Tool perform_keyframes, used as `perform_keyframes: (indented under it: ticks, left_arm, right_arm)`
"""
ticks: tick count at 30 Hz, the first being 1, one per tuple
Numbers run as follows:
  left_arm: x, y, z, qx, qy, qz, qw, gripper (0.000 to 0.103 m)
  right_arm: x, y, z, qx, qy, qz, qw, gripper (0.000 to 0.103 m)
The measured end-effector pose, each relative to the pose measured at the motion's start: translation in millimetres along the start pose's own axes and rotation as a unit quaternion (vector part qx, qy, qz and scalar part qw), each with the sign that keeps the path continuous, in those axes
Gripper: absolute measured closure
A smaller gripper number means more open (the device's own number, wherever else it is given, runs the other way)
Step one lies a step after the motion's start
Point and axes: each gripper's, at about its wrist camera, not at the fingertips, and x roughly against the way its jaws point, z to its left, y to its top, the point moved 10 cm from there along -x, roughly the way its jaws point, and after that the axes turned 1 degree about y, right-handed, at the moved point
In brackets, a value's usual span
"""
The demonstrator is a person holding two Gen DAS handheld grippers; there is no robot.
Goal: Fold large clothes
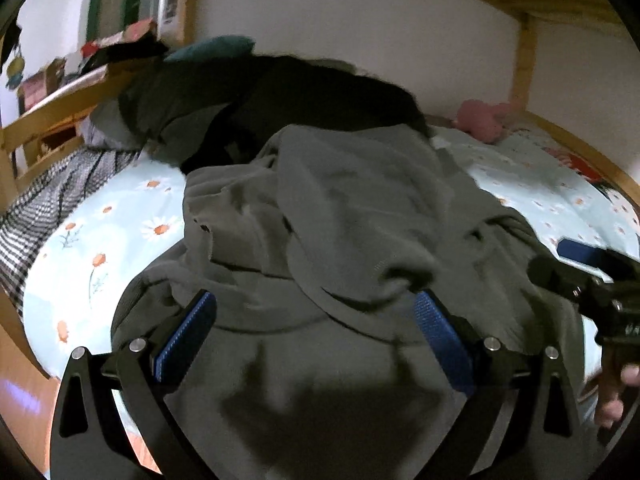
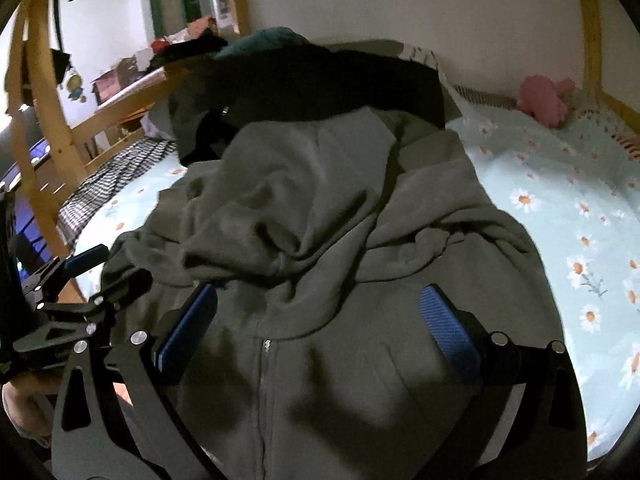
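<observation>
A large grey-green zip hoodie (image 1: 340,208) lies bunched on the bed, its upper part heaped over the lower part. In the right wrist view the hoodie (image 2: 320,208) shows its zipper (image 2: 264,384) running down the front. My left gripper (image 1: 316,320) is open just above the hoodie's near part, with nothing between its blue pads. My right gripper (image 2: 320,316) is open over the zipper area, also empty. The right gripper shows at the right edge of the left wrist view (image 1: 592,280), and the left gripper shows at the left of the right wrist view (image 2: 80,280).
The bed has a light blue daisy sheet (image 2: 560,208) inside a wooden bunk frame (image 1: 524,60). A pile of dark clothes (image 1: 280,96) lies behind the hoodie. A checkered cloth (image 1: 48,200) lies at the left, a pink soft toy (image 2: 544,100) at the back right.
</observation>
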Motion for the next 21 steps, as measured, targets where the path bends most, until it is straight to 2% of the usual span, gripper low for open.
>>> perform_keyframes:
  ticks: [3,7,12,17,19,21]
  left_arm:
    - [13,-9,-9,-0.016,-0.004,0.004,0.9999,0.006]
    - [16,-20,-9,-0.013,-0.001,0.029,0.9995,0.006]
    - [24,-35,-5,-0.015,-0.004,0.043,0.9990,0.006]
    - [25,-59,7,0.007,-0.016,0.070,0.9974,0.006]
    - [27,-69,11,0.000,-0.025,0.072,0.9971,0.006]
    - [28,-80,18,-0.020,-0.018,0.069,0.9973,0.006]
  right_arm:
    - [15,-7,4,0.009,0.002,-0.003,1.000,0.003]
    - [20,-23,6,0.023,-0.011,0.023,0.999,0.003]
    - [19,-39,9,0.034,-0.017,0.046,0.998,0.003]
    - [22,-58,12,0.041,0.002,0.066,0.997,0.003]
    - [21,-69,12,0.049,0.006,0.080,0.996,0.003]
    - [21,-80,8,0.058,0.008,0.092,0.994,0.003]
